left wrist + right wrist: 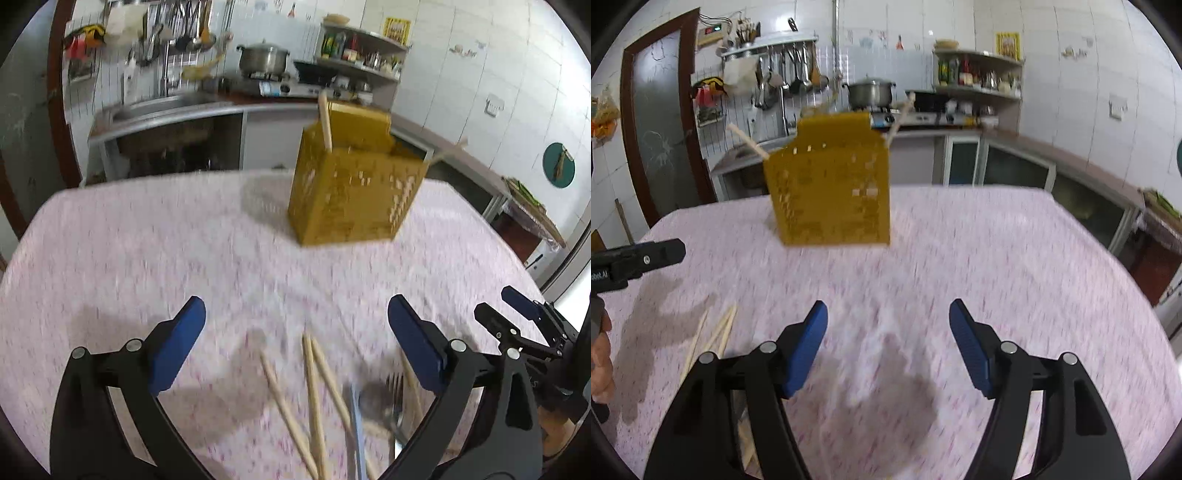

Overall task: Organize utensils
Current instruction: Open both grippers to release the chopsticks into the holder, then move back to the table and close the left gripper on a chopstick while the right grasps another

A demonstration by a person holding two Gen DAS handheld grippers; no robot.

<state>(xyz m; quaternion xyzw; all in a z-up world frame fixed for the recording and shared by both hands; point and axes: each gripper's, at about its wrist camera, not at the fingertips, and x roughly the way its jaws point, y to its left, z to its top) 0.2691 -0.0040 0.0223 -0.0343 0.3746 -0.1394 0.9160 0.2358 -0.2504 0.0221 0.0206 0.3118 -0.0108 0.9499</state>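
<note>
A yellow perforated utensil holder (354, 192) stands on the table with two wooden chopsticks (325, 122) sticking out; it also shows in the right wrist view (831, 184). Several loose chopsticks (314, 391), a metal fork (393, 395), a spoon (373, 402) and a light blue handle (356, 424) lie on the cloth just below my left gripper (295, 325), which is open and empty. My right gripper (888, 321) is open and empty above bare cloth; it shows in the left wrist view (517, 306). The chopsticks (716, 332) lie to its left.
The table wears a pink speckled cloth (960, 240). The left gripper body (635, 254) and a hand (600, 354) are at the left edge. Behind are a sink counter (166, 107), a stove with a pot (262, 57) and shelves (979, 81).
</note>
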